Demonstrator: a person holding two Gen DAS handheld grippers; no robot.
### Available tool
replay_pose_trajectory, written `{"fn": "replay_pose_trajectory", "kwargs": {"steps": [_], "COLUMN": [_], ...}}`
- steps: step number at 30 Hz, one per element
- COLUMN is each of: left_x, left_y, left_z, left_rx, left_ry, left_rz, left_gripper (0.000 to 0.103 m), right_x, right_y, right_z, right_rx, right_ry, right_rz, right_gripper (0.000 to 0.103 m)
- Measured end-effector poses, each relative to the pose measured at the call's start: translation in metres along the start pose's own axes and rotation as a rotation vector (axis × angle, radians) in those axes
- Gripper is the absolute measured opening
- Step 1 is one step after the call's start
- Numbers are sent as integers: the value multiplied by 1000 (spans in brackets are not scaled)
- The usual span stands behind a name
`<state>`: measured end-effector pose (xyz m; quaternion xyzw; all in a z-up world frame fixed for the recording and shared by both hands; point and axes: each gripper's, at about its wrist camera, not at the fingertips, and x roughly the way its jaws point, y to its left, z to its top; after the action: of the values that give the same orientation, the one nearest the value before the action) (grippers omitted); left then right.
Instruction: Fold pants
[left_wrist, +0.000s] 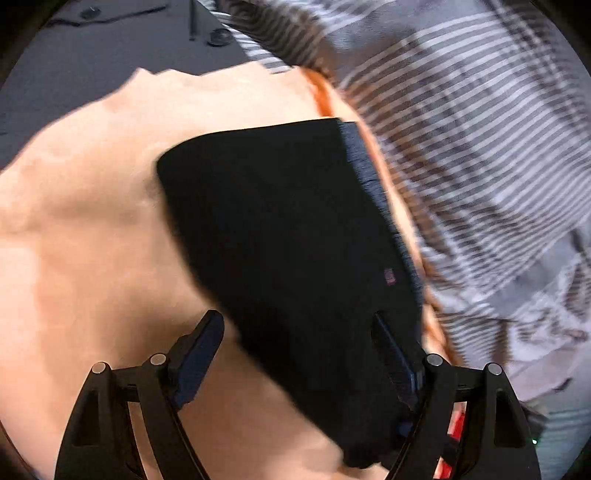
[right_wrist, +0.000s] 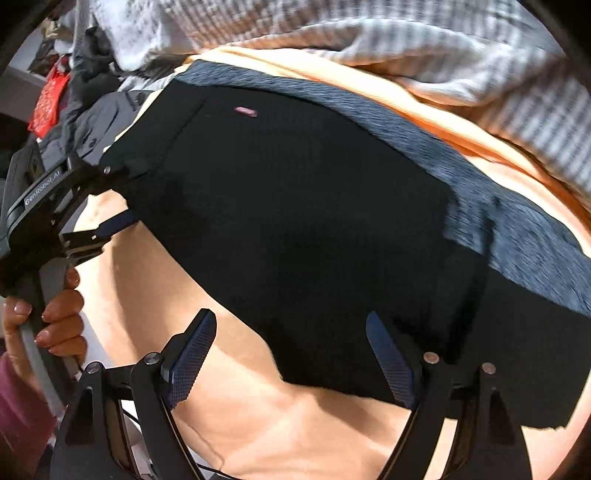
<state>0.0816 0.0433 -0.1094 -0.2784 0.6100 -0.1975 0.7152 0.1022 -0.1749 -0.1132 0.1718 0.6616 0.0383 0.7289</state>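
The black pants (left_wrist: 288, 236) lie as a folded, flattened block on a peach-orange cloth (left_wrist: 85, 229) that covers the surface beneath; whether that is a worktop or a bed cannot be told. Their ribbed grey-blue waistband (right_wrist: 436, 155) runs along the far edge, next to a heap of striped grey-and-white fabric (left_wrist: 472, 129).

The left tongs (left_wrist: 299, 350) stand wide open with nothing between the pads: one finger is over the peach cloth and the other over the black fabric near the block's near corner. The right tongs (right_wrist: 291, 354) are likewise spread wide and empty, straddling the near edge of the pants. In the right wrist view the left hand (right_wrist: 55, 317) grips its handle at the pants' left end.

The step in hand looks like taking hold of the near edge for another fold. To do it well, each pair should drop low enough to catch every layer of the pants without pinching the peach cloth, close at matching points on the edge, then lift evenly so the block folds square toward the waistband.
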Motion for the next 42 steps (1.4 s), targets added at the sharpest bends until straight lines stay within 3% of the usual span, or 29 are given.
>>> {"fn": "replay_pose_trajectory", "kwargs": {"steps": [8,10,12,15,17,18,19,21,24,27,33,38,42], "left_x": [17,19,20,24,23,24,24,21,17,13,12,17,17], "left_y": [3,-1,-4,-11,-16,-19,-20,-20,-37,-73,-111,-121,-122], "left_z": [8,9,10,11,12,12,12,11,8,-9,-33,-35,-36], "left_rx": [-22,-21,-20,-31,-30,-9,14,30,130,320,538,599,609], "left_ry": [-9,-23,-33,-52,-61,-62,-58,-60,-78,-138,-199,-210,-215], "left_rz": [-76,-66,-58,-10,59,136,204,220,283,393,497,529,537], "left_gripper": [82,82,90,91,78,54,41,28,23,23,22,22,22], "right_x": [-1,-4,-5,-10,-13,-18,-21,-28,-39,-51,-73,-74,-56], "right_y": [8,6,3,-7,-15,-20,-23,-26,-29,-27,-3,47,100], "right_z": [15,17,21,22,24,24,25,29,40,62,116,178,205], "right_rx": [0,5,21,63,88,98,98,95,97,97,26,-78,-226], "right_ry": [-22,-33,-44,-53,-55,-62,-67,-75,-84,-73,-37,58,148], "right_rz": [56,59,63,70,73,64,56,36,35,63,150,204,185], "right_gripper": [85,85,85,82,80,80,80,80,80,80,81,85,87]}}
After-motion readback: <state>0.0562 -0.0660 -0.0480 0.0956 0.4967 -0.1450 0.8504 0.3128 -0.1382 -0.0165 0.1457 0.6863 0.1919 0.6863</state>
